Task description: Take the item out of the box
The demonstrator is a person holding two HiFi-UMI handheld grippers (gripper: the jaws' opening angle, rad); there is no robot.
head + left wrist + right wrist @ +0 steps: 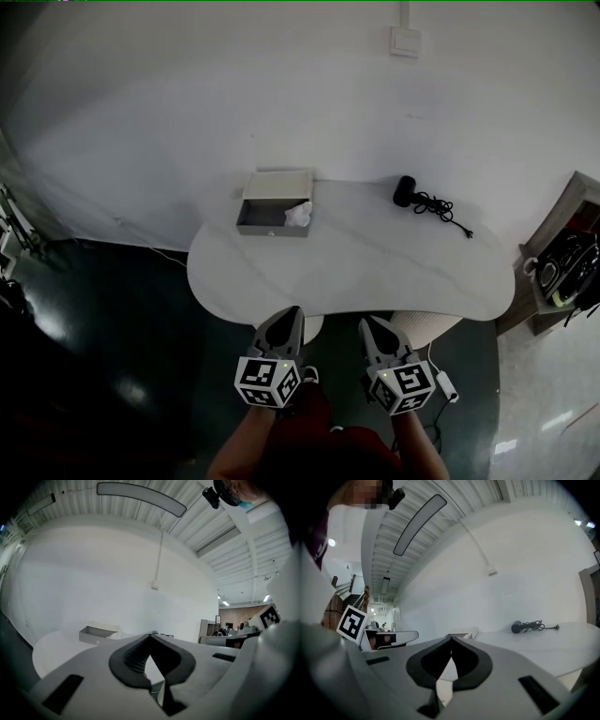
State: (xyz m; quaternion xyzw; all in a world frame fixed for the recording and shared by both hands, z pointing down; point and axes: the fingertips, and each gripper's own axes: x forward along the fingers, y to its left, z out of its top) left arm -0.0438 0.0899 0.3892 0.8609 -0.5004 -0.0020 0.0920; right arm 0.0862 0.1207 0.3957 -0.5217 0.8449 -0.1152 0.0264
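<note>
Left tongs (290,313), right tongs (368,322) both clenched, holding nothing, hovering well apart from box (275,202). Inside box, white item (298,214) lying loose; arriving clenched likely shoving box, missing item.

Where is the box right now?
Head view: the grey box sits far left on the white table, by the wall, a black corded device to its right.
</note>
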